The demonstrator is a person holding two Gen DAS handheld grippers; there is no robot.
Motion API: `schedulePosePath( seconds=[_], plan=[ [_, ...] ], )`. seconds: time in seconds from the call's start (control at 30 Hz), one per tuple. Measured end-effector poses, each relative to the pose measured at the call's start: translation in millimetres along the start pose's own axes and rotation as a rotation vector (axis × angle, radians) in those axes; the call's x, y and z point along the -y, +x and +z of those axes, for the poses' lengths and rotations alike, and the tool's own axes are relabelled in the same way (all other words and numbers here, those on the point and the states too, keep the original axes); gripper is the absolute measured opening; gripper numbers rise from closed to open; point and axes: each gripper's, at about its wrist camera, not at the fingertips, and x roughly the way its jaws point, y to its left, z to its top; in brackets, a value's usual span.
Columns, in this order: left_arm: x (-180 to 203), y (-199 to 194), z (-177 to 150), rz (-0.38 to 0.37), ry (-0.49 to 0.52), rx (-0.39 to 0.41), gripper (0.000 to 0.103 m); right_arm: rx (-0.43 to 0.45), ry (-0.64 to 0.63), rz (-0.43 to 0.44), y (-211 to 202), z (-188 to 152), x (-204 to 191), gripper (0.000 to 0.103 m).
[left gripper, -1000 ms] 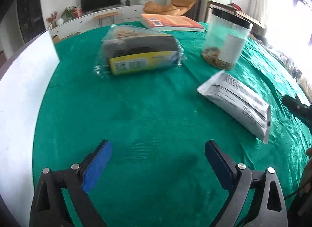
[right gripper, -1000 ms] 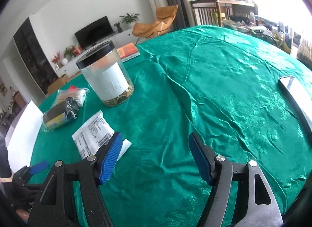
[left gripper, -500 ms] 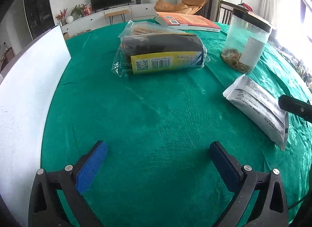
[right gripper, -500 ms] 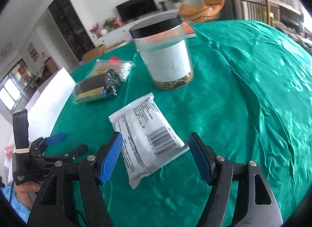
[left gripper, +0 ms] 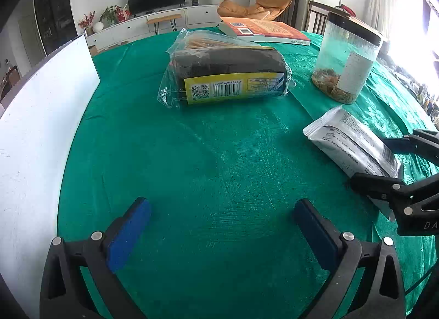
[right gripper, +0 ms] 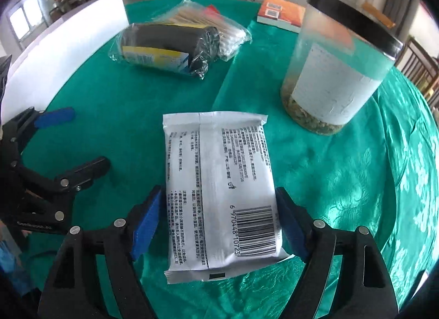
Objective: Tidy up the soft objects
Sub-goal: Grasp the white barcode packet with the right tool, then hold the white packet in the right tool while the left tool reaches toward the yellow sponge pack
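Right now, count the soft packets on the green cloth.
3: white pouch between the right gripper's fingers; black roll pack beside the white board; cotton-swab bag right behind it.

The right gripper (right gripper: 219, 220) has swung from the bare cloth on the far side of the lidded jar (right gripper: 337, 72) to the white barcode packet (right gripper: 219, 190) lying in front of that jar. A second ago the packet lay off beside its left finger; now the packet sits between the blue pads (right gripper: 145, 217), lengthwise along the fingers. Its jaws are opening around the packet, the pads close beside its edges. The left gripper (left gripper: 222, 223) has spread slightly wider. In the left wrist view, the right gripper's fingers (left gripper: 384, 184) now straddle the packet's near end.
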Motion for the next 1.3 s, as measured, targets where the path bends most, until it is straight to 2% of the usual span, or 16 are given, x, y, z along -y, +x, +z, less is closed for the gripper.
schedulePosePath(
  seconds=[0.03, 0.07, 0.2, 0.33, 0.43, 0.57, 0.7, 0.8, 0.93, 1.3],
  plan=[
    [-0.1, 0.0, 0.1, 0.0, 0.0, 0.0, 0.103, 0.007, 0.029, -0.005, -2.8, -4.7, 1.4, 0.073],
    [0.0, 0.0, 0.0, 0.0, 0.0, 0.0, 0.103, 0.01, 0.052, -0.014, -7.1, -10.4, 2.2, 0.071],
    [-0.4, 0.1, 0.2, 0.0, 0.0, 0.0, 0.103, 0.012, 0.143, -0.057, -32.7, -52.9, 4.3, 0.071],
    [0.2, 0.1, 0.1, 0.002, -0.002, 0.0, 0.103, 0.037, 0.295, -0.141, -51.0, -83.3, 31.8, 0.072],
    [0.0, 0.2, 0.5, 0.002, -0.002, 0.0, 0.103, 0.056, 0.41, -0.213, -45.6, -73.2, 65.3, 0.072],
    [-0.3, 0.1, 0.6, 0.002, -0.002, 0.0, 0.103, 0.168, 0.52, -0.24, -33.7, -52.4, 107.3, 0.074],
    [0.1, 0.3, 0.4, 0.002, -0.002, 0.001, 0.103, 0.207, 0.489, -0.263, -34.4, -56.7, 91.1, 0.076],
    [0.2, 0.5, 0.6, 0.003, -0.002, 0.0, 0.103, 0.182, 0.436, -0.297, -33.8, -65.3, 74.7, 0.077],
    [-0.1, 0.5, 0.6, 0.003, -0.002, 0.001, 0.103, 0.179, 0.44, -0.295, -34.3, -67.1, 67.9, 0.078],
    [-0.1, 0.1, 1.0, 0.003, 0.001, -0.002, 0.103, 0.176, 0.442, -0.284, -29.2, -61.9, 85.1, 0.081]
  ],
)
